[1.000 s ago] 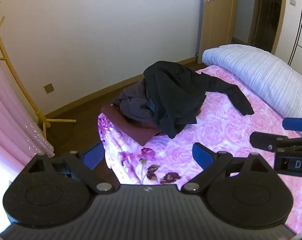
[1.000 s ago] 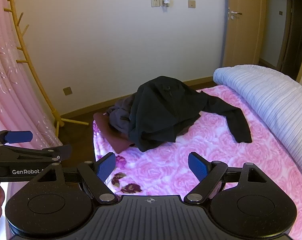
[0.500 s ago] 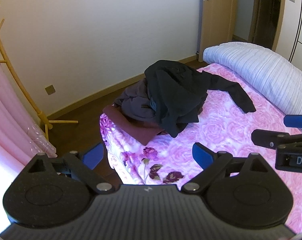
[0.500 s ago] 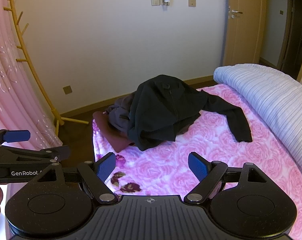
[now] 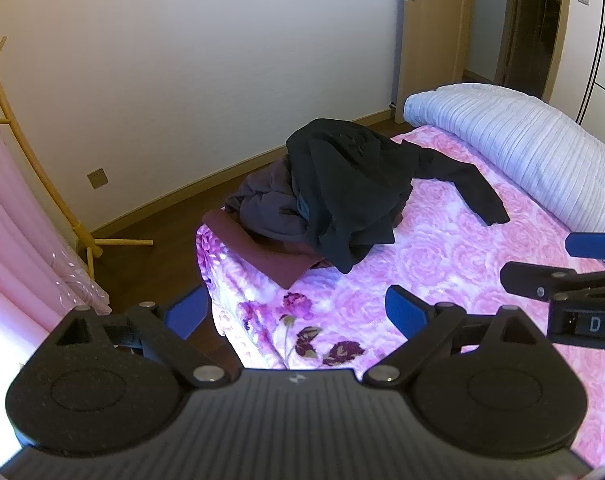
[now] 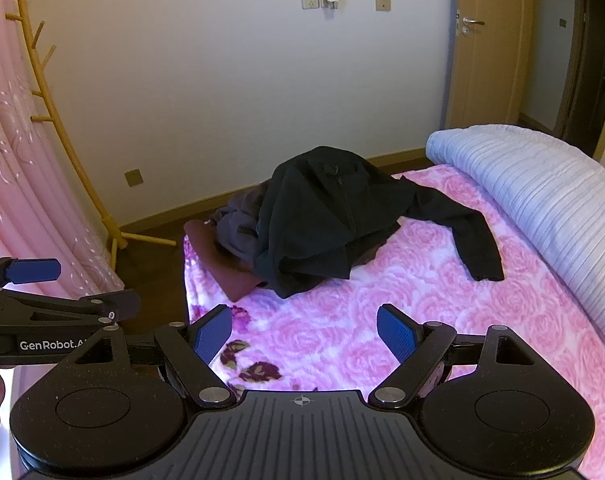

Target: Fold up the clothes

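Note:
A heap of clothes lies at the far corner of the bed: a black jacket (image 5: 354,184) (image 6: 326,216) on top with one sleeve stretched right, a dark grey garment (image 5: 262,204) (image 6: 238,232) under it, and a flat maroon piece (image 5: 270,260) (image 6: 226,272) at the bottom. My left gripper (image 5: 294,312) is open and empty, held short of the heap above the bed's near corner. My right gripper (image 6: 304,332) is open and empty, over the bedspread and short of the heap. Each gripper also shows from the side in the other's view.
The bed has a pink rose bedspread (image 5: 442,264) (image 6: 402,300). A rolled white quilt (image 5: 522,140) (image 6: 542,184) lies along its right side. A yellow coat rack (image 5: 34,160) (image 6: 62,128) and pink curtain (image 6: 10,184) stand left. A wooden door (image 5: 426,40) is behind.
Both grippers have edged slightly forward toward the heap of clothes; both stay open and empty. The clothes have not moved.

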`<action>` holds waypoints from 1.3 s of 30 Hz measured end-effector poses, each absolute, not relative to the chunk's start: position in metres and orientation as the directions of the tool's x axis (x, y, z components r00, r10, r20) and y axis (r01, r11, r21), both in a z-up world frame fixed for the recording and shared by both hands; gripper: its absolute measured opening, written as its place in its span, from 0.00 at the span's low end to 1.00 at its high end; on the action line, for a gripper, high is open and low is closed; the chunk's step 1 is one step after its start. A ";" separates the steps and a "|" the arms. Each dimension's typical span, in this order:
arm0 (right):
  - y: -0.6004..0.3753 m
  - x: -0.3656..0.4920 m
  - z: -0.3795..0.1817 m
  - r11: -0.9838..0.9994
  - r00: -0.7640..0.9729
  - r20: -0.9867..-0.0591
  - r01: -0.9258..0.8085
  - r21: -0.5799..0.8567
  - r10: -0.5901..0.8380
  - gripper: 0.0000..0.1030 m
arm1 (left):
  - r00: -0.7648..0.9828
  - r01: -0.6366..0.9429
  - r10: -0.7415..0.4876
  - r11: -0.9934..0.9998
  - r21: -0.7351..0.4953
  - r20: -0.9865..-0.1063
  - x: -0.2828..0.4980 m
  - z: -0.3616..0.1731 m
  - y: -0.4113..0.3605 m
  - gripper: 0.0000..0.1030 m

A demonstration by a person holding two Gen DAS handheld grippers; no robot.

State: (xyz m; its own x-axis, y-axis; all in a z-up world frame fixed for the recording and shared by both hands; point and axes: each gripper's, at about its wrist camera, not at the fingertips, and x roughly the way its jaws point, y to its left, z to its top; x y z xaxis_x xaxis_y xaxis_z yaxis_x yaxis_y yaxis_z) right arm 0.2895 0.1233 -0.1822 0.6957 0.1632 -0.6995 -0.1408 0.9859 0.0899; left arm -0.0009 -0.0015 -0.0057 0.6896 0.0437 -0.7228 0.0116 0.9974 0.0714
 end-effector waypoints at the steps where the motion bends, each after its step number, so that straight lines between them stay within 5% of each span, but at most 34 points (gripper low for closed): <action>1: 0.123 0.289 -0.182 0.986 0.695 -0.700 -0.141 0.090 0.163 0.80 | 0.689 0.012 0.043 0.997 0.071 -0.723 -0.001 -0.006 -0.002 0.92; 39: 0.125 0.295 -0.187 0.987 0.686 -0.710 -0.129 0.098 0.160 0.80 | 0.682 0.017 0.042 0.997 0.073 -0.730 0.002 -0.011 0.003 0.92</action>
State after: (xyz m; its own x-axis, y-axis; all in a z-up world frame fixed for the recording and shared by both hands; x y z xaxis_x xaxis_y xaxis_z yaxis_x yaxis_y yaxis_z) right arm 0.2950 0.1245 -0.1866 0.6859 0.1597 -0.7099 -0.1287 0.9869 0.0976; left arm 0.0016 0.0028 -0.0111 0.6816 0.0419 -0.7305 0.0173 0.9972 0.0733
